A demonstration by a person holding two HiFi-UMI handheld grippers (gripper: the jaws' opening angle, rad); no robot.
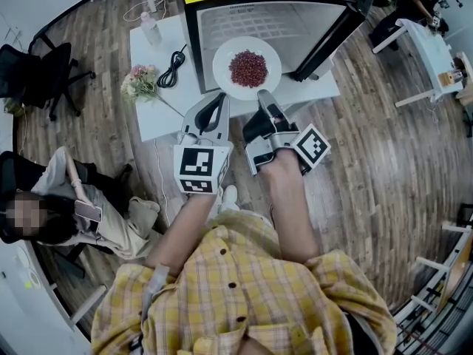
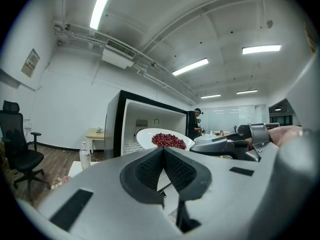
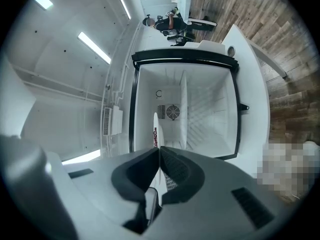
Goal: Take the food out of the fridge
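The round white plate (image 1: 224, 59) of red beans (image 1: 247, 67) sits just outside the open black-framed white fridge (image 1: 284, 17), over the white table (image 1: 153, 117). The right tongs (image 1: 262, 95) pinch its rim. The left tongs (image 1: 219, 99) are closed on nothing, tips at the plate's near edge.

Food: heap of dark red beans (image 1: 248, 67) on a round white plate (image 1: 222, 69).
Plate: level, near rim clamped by the right hand-held gripper (image 1: 261, 96).
Fridge (image 1: 295, 21): black-framed, white inside, open, directly behind the plate.
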